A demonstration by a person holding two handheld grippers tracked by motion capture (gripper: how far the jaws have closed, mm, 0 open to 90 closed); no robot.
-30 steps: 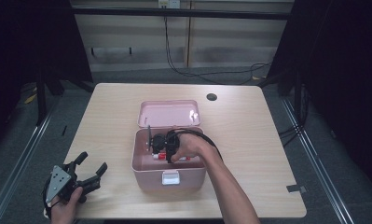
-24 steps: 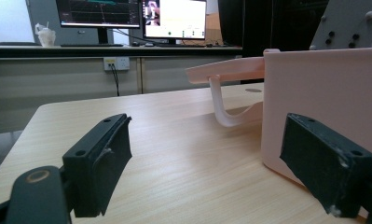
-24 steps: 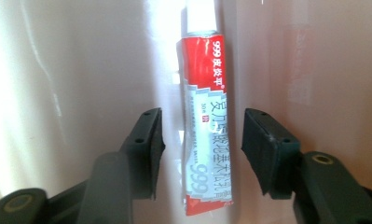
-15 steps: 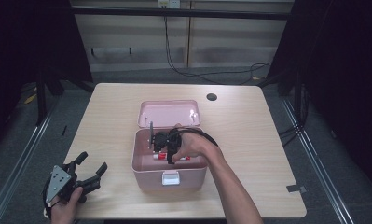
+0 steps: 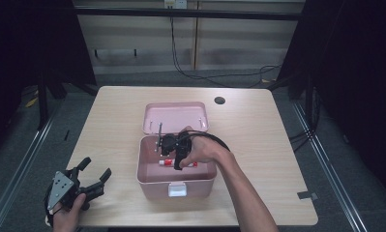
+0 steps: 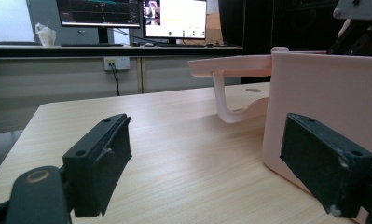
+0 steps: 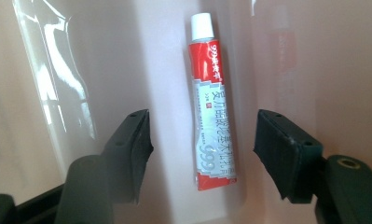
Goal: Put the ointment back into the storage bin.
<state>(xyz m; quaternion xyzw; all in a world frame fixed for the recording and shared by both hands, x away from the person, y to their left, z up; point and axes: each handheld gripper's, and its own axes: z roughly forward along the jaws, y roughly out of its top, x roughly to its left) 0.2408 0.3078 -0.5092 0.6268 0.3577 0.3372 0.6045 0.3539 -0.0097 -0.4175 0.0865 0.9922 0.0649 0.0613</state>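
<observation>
An open pink box [image 5: 152,174] stands mid-table, its lid [image 5: 175,117] tilted back behind it. On the box floor lies a red and white tube [image 5: 167,163] with a white cap [image 7: 202,25]. My right gripper [image 5: 173,151] hangs inside the box, just above the tube [image 7: 212,107], jaws open on either side of it and not touching it. At the front left corner of the table my left gripper [image 5: 96,174] rests open, pointing at the box's side wall [image 6: 314,93] with nothing between its jaws [image 6: 207,172].
A round cable hole [image 5: 219,100] sits near the table's back right. A small dark tape piece [image 5: 303,195] lies near the front right edge. Monitors [image 6: 132,16] stand on a desk beyond the table. The lid's handle [image 6: 230,100] curves down toward the tabletop.
My right gripper has sunk a little deeper into the box toward the tube. The left gripper has stayed still.
</observation>
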